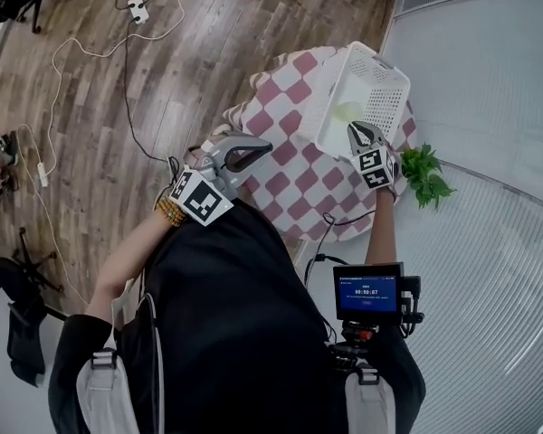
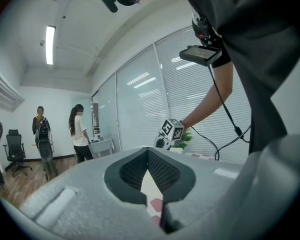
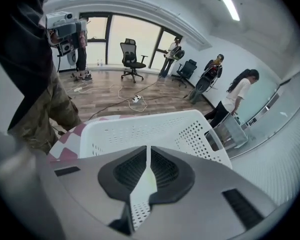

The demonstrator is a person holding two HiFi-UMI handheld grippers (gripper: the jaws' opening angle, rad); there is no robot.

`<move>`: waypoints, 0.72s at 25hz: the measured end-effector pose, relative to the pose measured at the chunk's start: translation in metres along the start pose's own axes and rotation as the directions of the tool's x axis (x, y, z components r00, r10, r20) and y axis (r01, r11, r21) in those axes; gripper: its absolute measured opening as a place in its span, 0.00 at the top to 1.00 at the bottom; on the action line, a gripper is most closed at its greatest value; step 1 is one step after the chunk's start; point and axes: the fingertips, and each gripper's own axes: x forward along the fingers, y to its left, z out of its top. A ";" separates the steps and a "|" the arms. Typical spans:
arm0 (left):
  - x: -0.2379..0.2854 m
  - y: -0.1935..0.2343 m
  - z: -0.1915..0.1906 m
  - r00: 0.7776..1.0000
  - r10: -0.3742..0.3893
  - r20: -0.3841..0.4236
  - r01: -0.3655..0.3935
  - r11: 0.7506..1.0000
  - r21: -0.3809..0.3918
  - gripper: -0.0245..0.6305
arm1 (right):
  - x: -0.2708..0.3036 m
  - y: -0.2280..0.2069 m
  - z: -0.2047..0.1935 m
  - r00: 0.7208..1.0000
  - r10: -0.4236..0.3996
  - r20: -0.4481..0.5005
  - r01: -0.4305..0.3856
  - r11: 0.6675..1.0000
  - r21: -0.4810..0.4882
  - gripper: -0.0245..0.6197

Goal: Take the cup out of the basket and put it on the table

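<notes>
R tool (image 1: pixel 361 128) hovering over white perforated plastic basket (image 1: pixel 385 78), jaws closed, empty; L tool (image 1: pixel 261 146) closed too, pointing over pink-checked table (image 1: pixel 281 188).

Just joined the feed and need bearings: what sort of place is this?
Most likely an office or lab: swivel office chairs, glass partition walls with blinds, and a power strip cabled across a wood floor.
</notes>
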 end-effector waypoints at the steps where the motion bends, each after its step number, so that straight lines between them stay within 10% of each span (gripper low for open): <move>1: -0.001 0.002 -0.001 1.000 0.005 -0.003 -0.005 1.000 0.000 0.96 | 0.007 -0.001 -0.005 0.999 0.023 -0.028 -0.023 1.000 -0.006 0.94; 18: -0.021 0.038 -0.027 0.994 0.083 -0.078 -0.084 0.996 -0.004 0.96 | 0.110 0.001 -0.091 0.888 0.218 -0.405 -0.254 0.967 -0.037 0.68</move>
